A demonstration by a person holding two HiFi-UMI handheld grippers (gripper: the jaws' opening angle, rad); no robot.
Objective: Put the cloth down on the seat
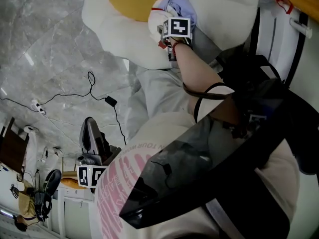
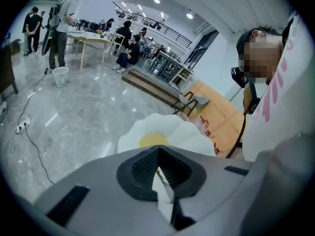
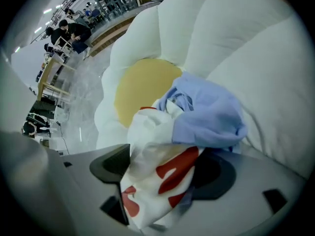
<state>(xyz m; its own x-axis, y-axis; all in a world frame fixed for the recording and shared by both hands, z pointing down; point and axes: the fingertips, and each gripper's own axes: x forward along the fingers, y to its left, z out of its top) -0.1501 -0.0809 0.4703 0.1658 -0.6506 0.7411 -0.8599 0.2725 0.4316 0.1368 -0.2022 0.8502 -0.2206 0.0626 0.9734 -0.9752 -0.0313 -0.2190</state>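
Right gripper view: looks onto the white seat (image 3: 162,28), yellow at its centre; finds the cloth (image 3: 197,112) bunched by that centre, loose between the wide jaws of the right gripper (image 3: 162,176). Could drag off with a fold snagged on a jaw at lift-away. Left gripper (image 2: 158,167): jaws together, empty.

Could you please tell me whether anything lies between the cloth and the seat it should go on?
Nothing visible does. The cloth bunches between the spread jaws of the right gripper, right against the white seat, and the seat's yellow middle beside it is bare.
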